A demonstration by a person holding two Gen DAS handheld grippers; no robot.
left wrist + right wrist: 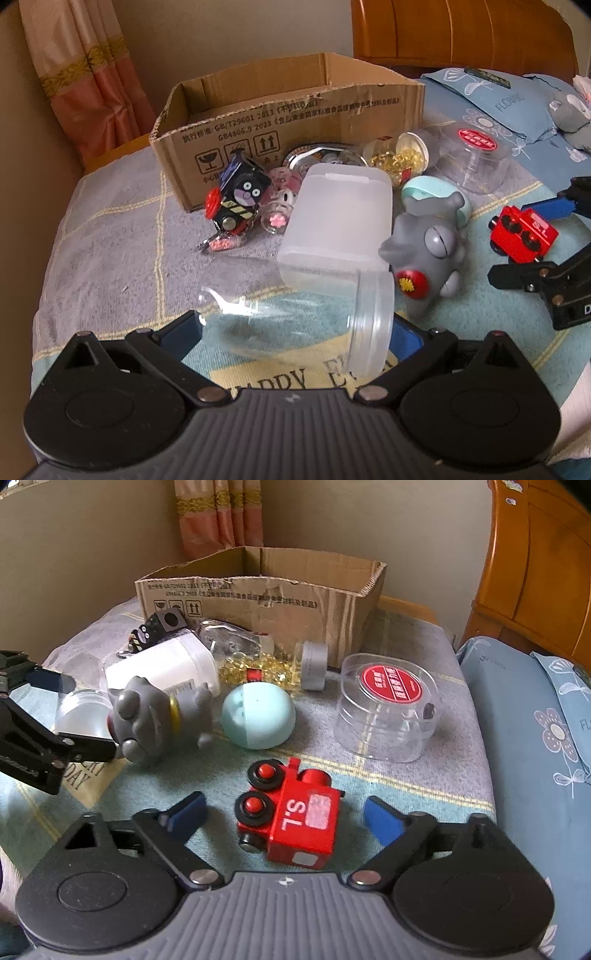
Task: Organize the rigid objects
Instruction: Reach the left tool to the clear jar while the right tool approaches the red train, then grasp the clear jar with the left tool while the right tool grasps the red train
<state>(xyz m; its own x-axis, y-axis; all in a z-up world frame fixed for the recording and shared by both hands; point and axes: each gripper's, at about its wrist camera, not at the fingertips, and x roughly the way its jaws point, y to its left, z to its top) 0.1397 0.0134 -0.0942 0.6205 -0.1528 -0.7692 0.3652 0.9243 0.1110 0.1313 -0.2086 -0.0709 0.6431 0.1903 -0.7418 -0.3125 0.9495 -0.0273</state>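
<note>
My right gripper (284, 812) hangs low over the bed, its blue-padded fingers (190, 810) spread to either side of the red train (291, 819) with clear gaps on both sides — released, not grasping. The train lies on its side on the blanket (399, 775), wheels turned left, the letters "S.L" facing up.

My left gripper (295, 325) is at the clear jar (295, 314), which lies on its side across the near blanket with its threaded mouth to the right. The fingers (184, 328) sit on either side of it, but the jar covers their tips (and glass hides little yet blurs much), so I cannot tell whether they are pressing on it or merely straddling it.

Resting on the far side of the jar is a frosted tub (336, 218), tilted. To its right lies a grey toy (424, 251) with a red badge, and just behind that a pale green egg (258, 716). Farther back are a jar of yellow beads (399, 155) and a clear lidded box (388, 709) with a red round label. On the left, near the carton (295, 125), stands a black toy (240, 192) beside a small pink-patterned jar (280, 199). The carton sits open at the far edge of the bed. A blue flowered pillow (535, 738) lies to the right.
</note>
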